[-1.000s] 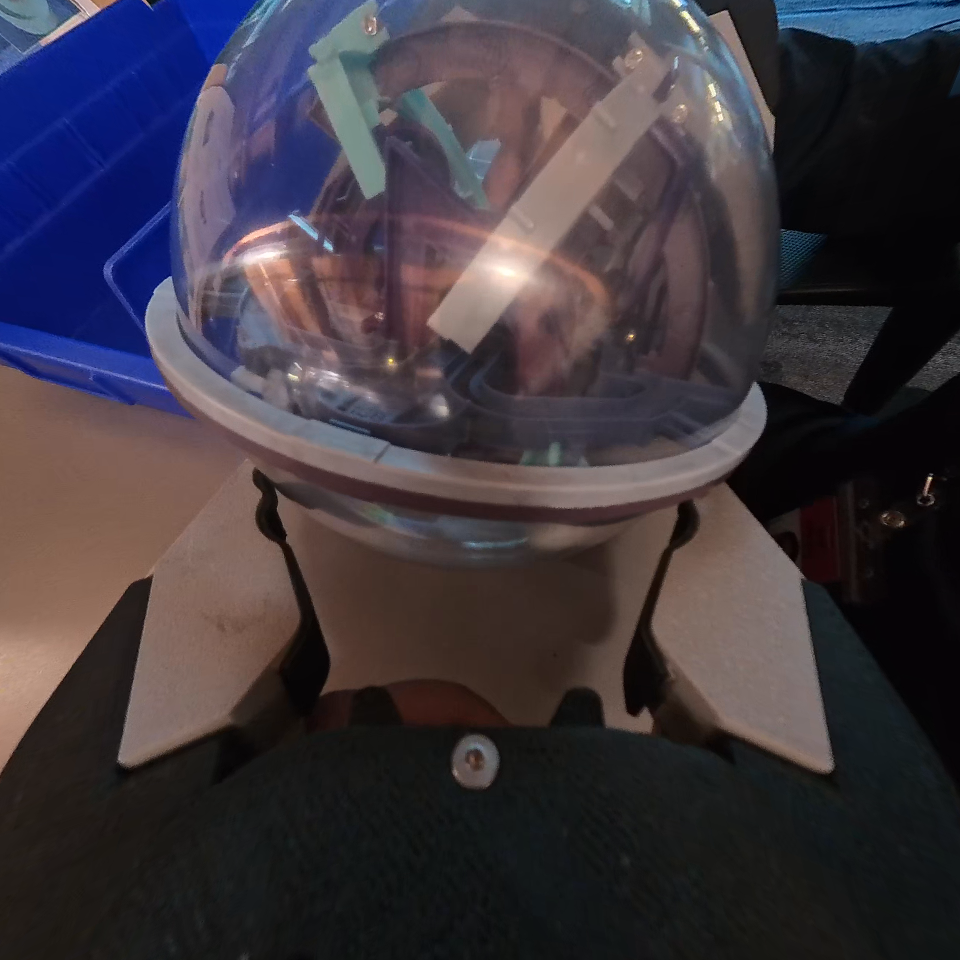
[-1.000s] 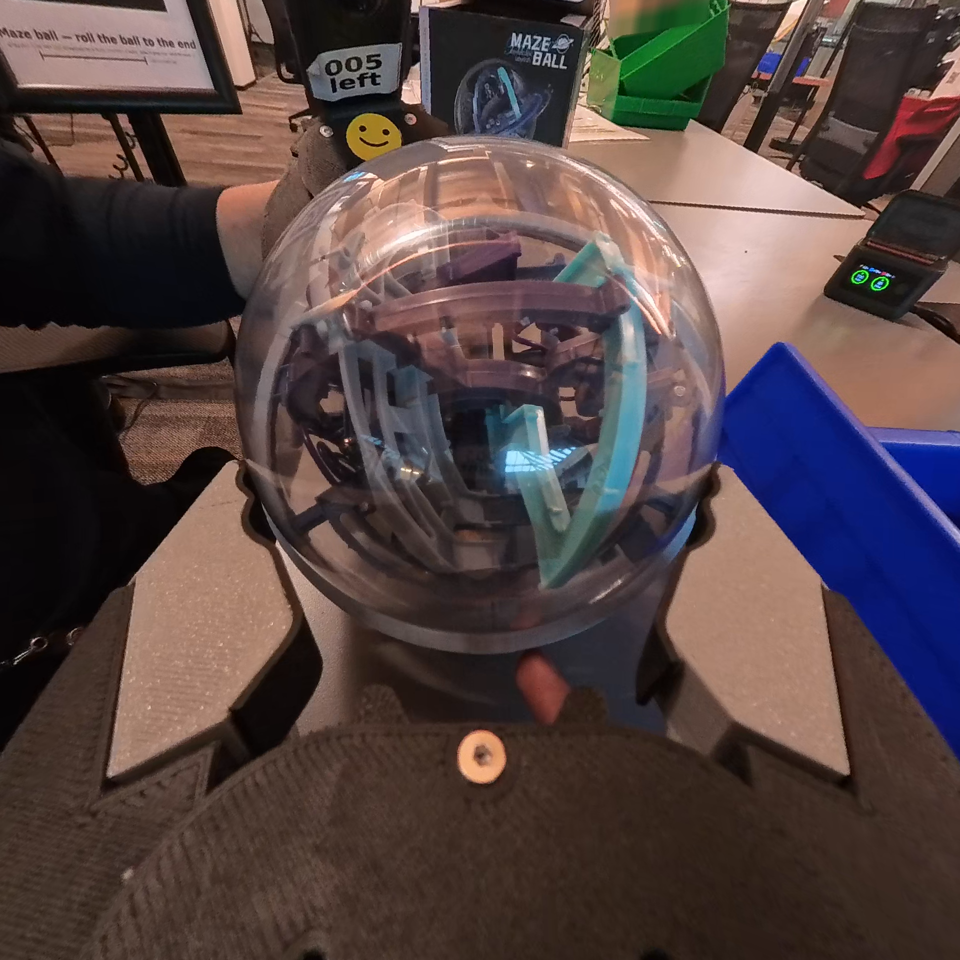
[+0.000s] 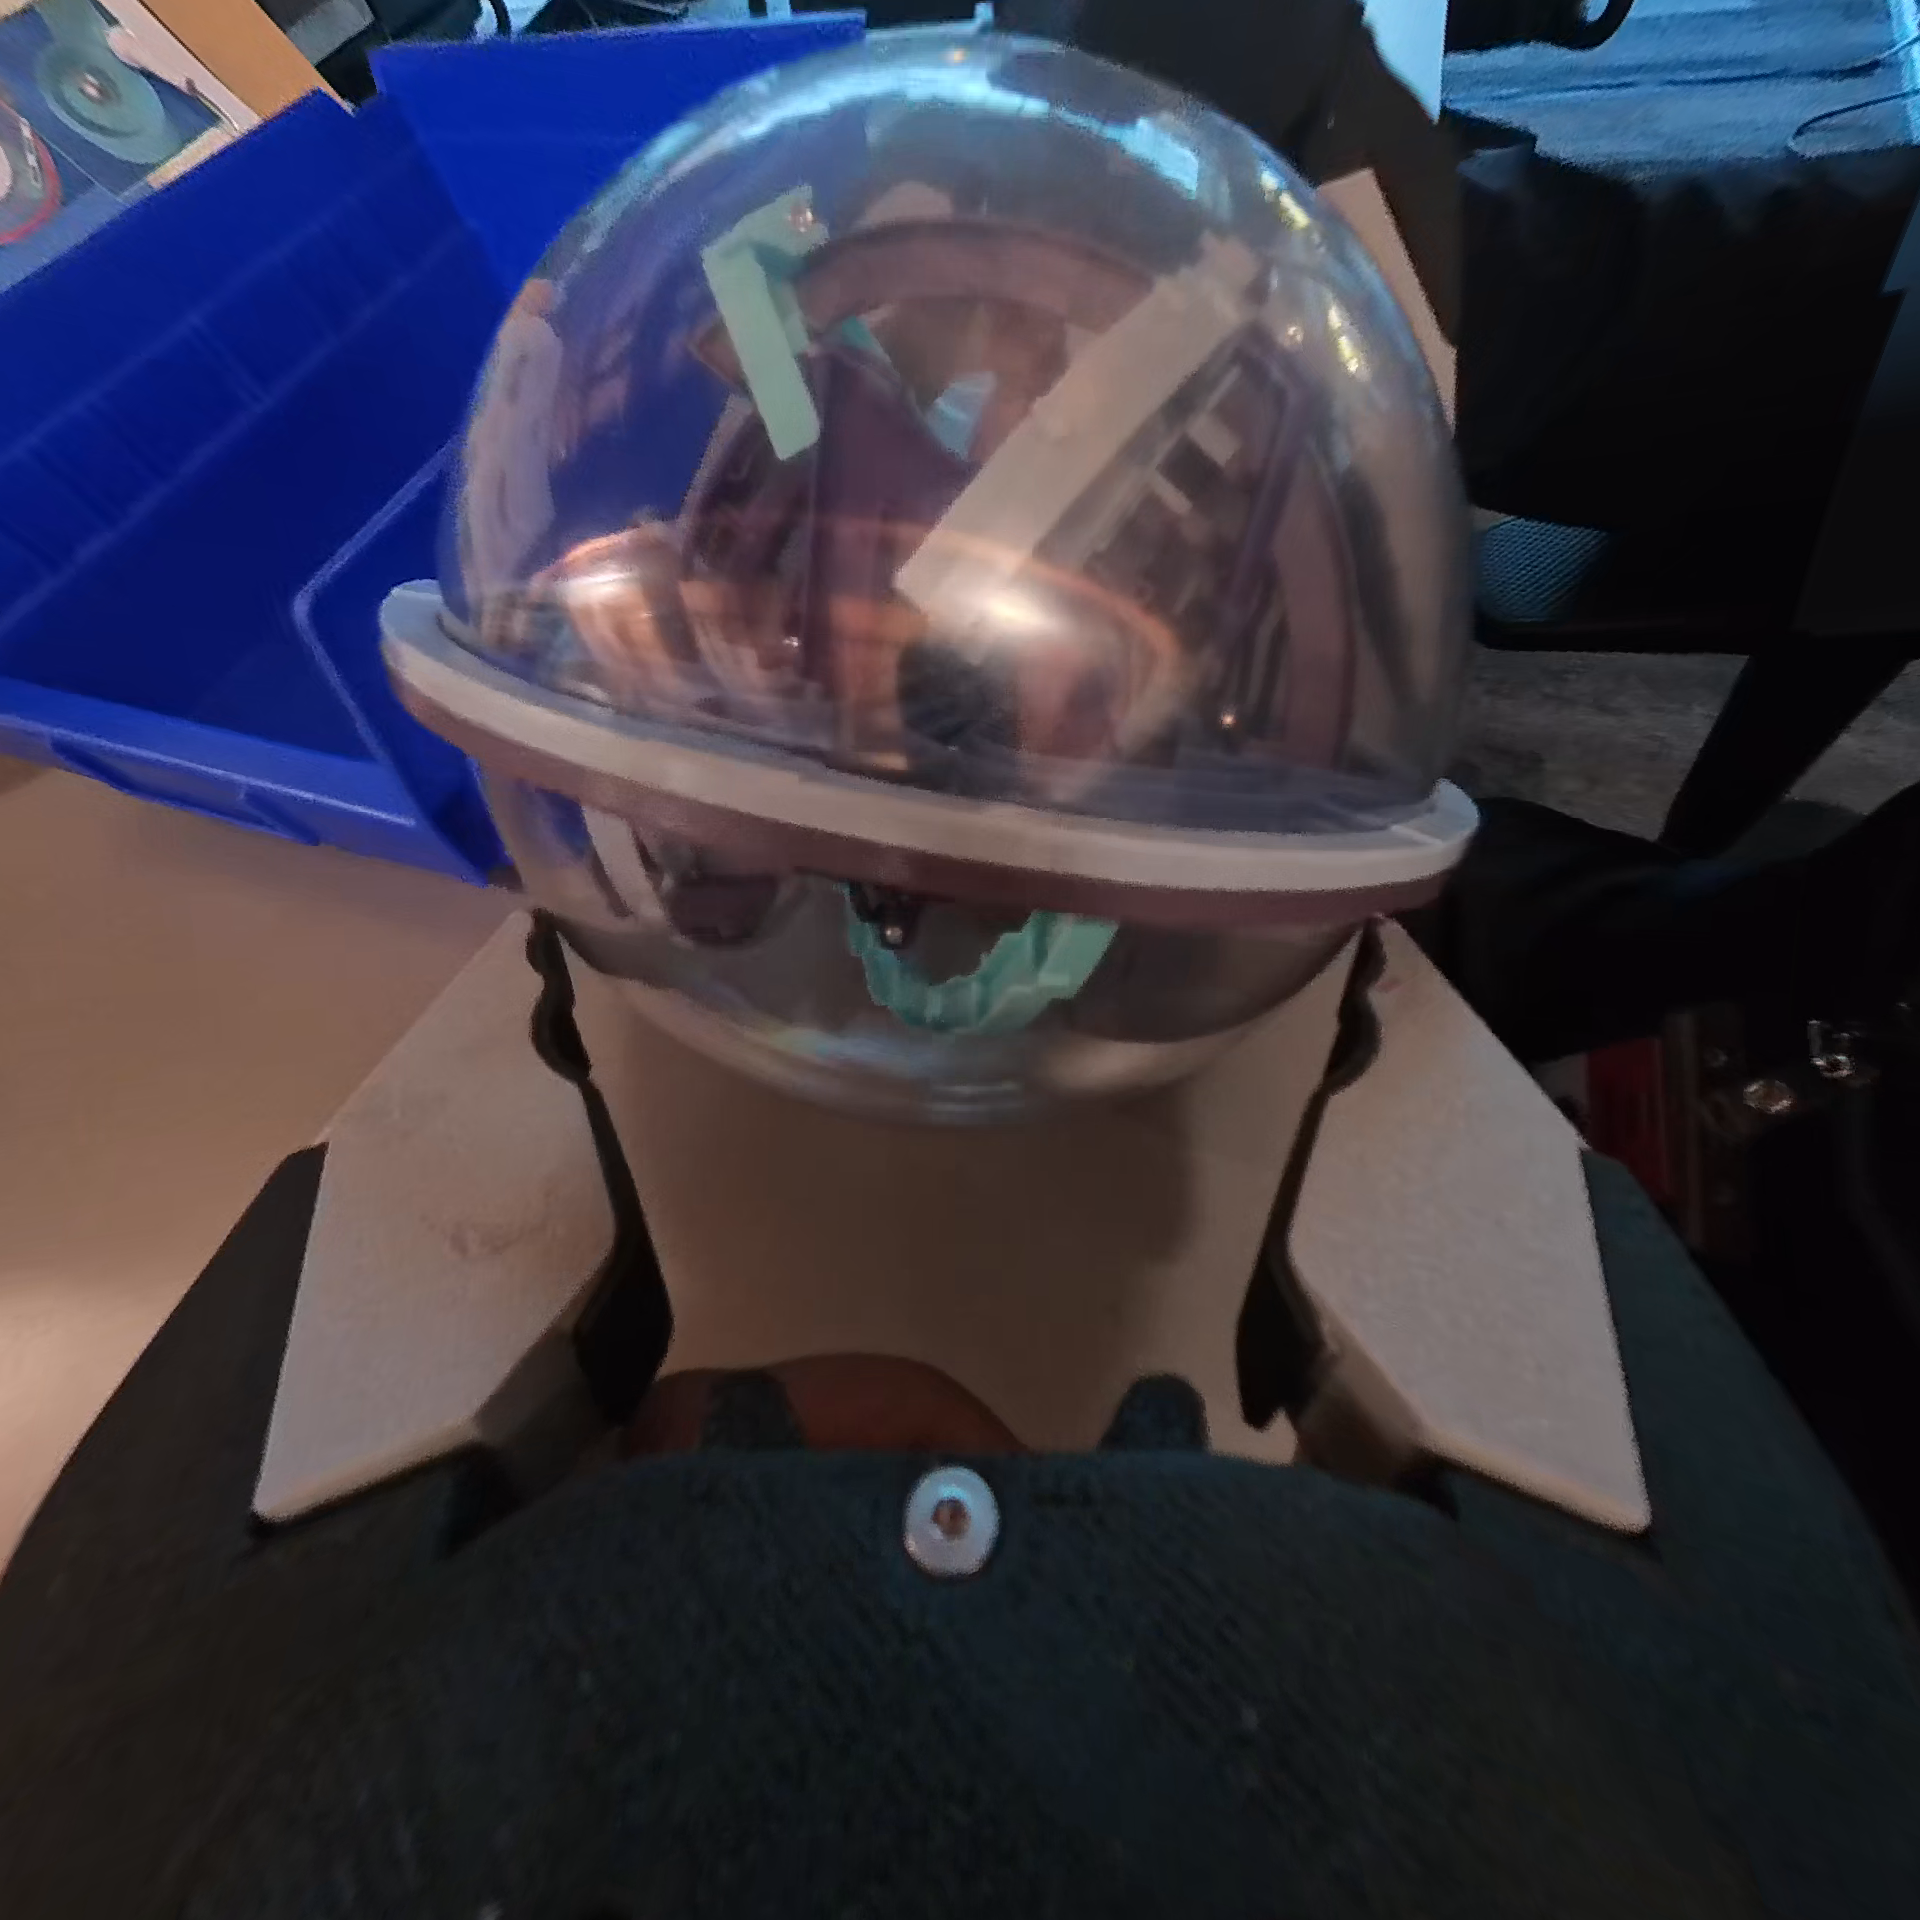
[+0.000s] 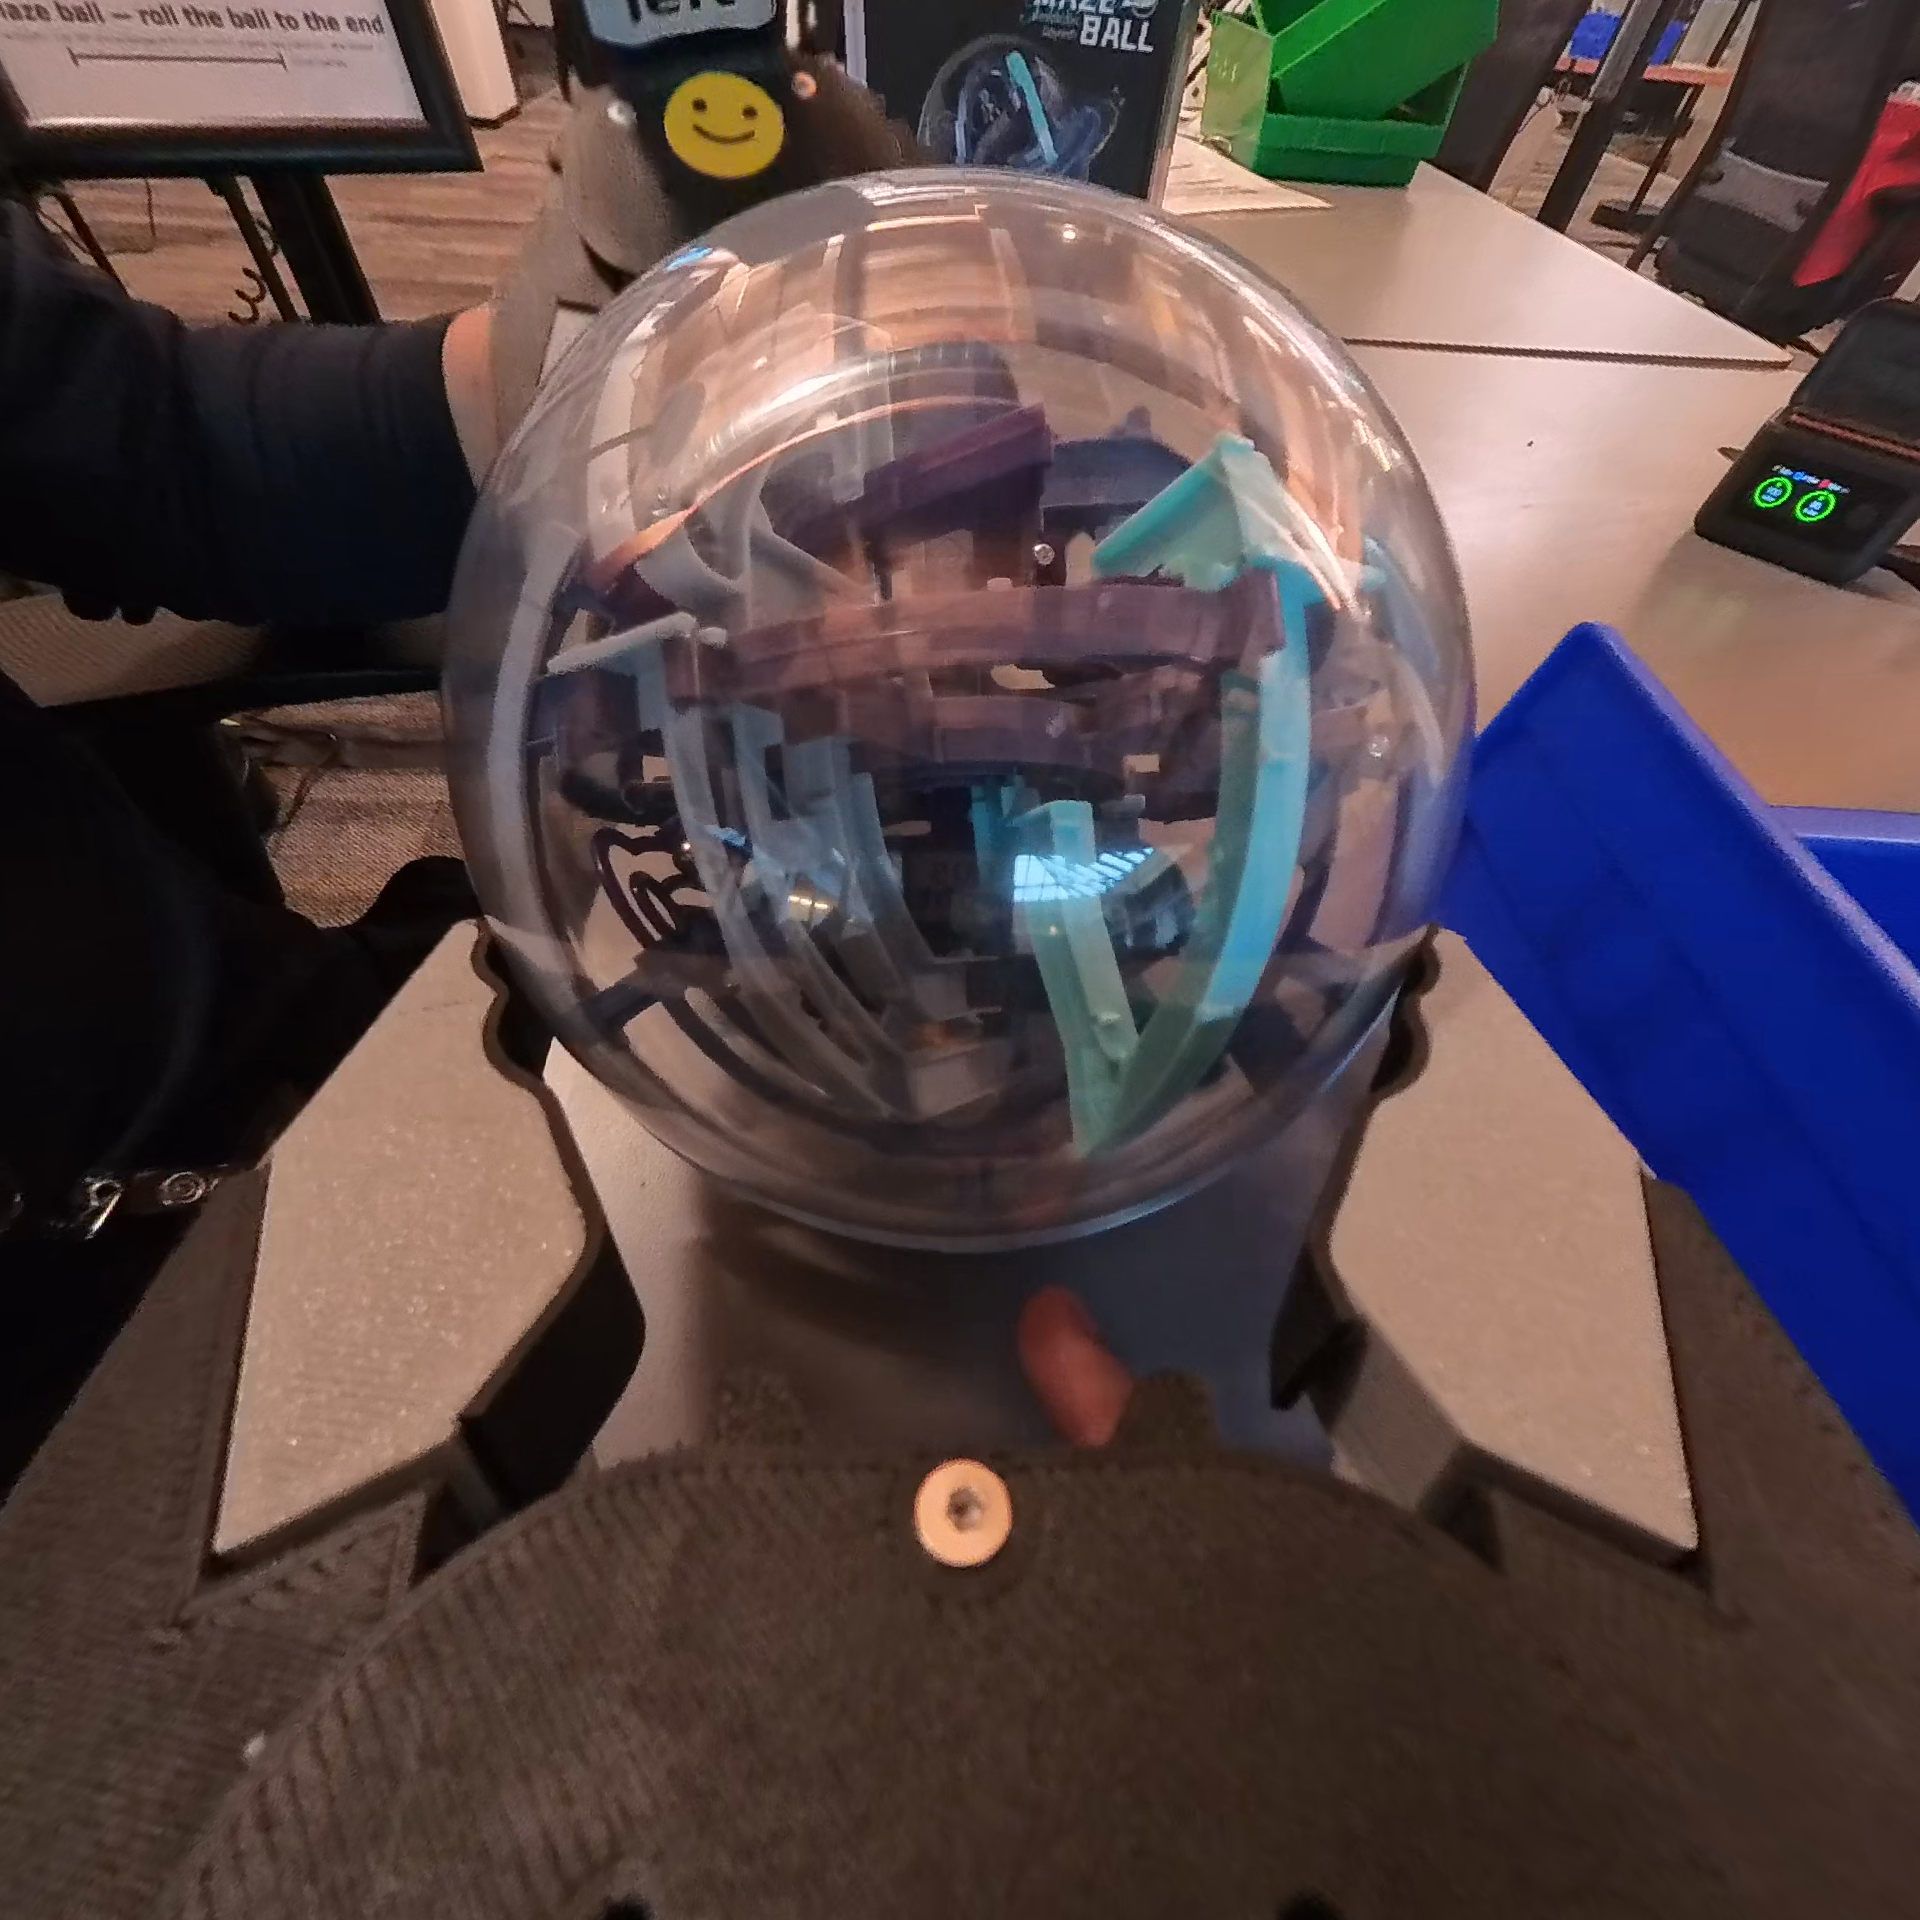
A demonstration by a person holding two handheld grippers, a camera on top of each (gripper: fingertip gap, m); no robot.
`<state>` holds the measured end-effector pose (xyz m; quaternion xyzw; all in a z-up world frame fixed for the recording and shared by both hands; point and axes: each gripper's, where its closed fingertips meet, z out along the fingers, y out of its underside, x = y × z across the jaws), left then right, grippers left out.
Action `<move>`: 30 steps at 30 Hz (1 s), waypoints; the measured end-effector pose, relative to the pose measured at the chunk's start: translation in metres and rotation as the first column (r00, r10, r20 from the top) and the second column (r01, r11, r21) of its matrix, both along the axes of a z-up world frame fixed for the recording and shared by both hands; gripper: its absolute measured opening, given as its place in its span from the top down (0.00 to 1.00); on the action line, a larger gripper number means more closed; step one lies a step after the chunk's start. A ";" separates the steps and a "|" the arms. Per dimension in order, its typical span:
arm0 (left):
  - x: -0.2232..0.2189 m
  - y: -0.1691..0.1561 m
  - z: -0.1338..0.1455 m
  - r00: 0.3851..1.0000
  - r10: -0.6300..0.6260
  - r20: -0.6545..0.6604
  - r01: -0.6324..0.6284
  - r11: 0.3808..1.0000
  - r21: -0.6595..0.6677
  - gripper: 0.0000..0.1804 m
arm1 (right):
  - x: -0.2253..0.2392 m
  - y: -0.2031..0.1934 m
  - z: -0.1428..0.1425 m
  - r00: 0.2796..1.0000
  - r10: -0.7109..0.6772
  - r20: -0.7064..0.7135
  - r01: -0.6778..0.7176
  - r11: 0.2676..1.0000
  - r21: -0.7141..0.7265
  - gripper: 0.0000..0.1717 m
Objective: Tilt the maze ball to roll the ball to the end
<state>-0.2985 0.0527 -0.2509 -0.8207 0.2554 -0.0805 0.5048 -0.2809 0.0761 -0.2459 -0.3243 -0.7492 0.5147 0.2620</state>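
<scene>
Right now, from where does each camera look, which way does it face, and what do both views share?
Left wrist view: sits on the left gripper, faces past the maze ball toward a blue bin; own jaws and a thumb show.
Right wrist view: sits on the right gripper, faces the opposite side, toward the left gripper's body and a dark sleeve.
Shared: the maze ball, the blue bin, the table.

- We log the blue bin point(image 4: 1683, 935) just beside the maze ball point(image 4: 956, 707), blocking its right side.
- Bare tabletop point(image 4: 1558, 436) beyond lies open.
- Boxed set point(image 4: 1029, 83) and green bins point(image 4: 1351, 94) stand at the far edge.
</scene>
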 end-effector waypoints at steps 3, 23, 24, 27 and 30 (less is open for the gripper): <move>0.002 -0.010 0.007 0.998 -0.030 0.052 0.031 1.000 -0.006 0.23 | 0.001 0.000 0.000 1.000 0.000 -0.001 0.000 1.000 0.004 0.09; -0.011 -0.018 0.036 0.913 0.086 0.399 -0.045 0.993 -0.112 0.40 | 0.001 0.004 0.001 1.000 -0.014 -0.024 0.015 1.000 0.027 0.11; -0.011 -0.018 0.036 0.916 0.087 0.392 -0.046 0.993 -0.112 0.41 | 0.001 0.004 0.001 1.000 -0.013 -0.025 0.014 0.999 0.029 0.11; -0.011 -0.018 0.036 0.916 0.083 0.393 -0.044 0.993 -0.108 0.41 | 0.001 0.003 0.002 1.000 -0.013 -0.022 0.013 1.000 0.018 0.12; -0.013 -0.021 0.035 0.913 0.073 0.401 -0.033 0.994 -0.106 0.42 | 0.002 0.003 0.006 1.000 -0.006 -0.018 0.005 1.000 -0.014 0.14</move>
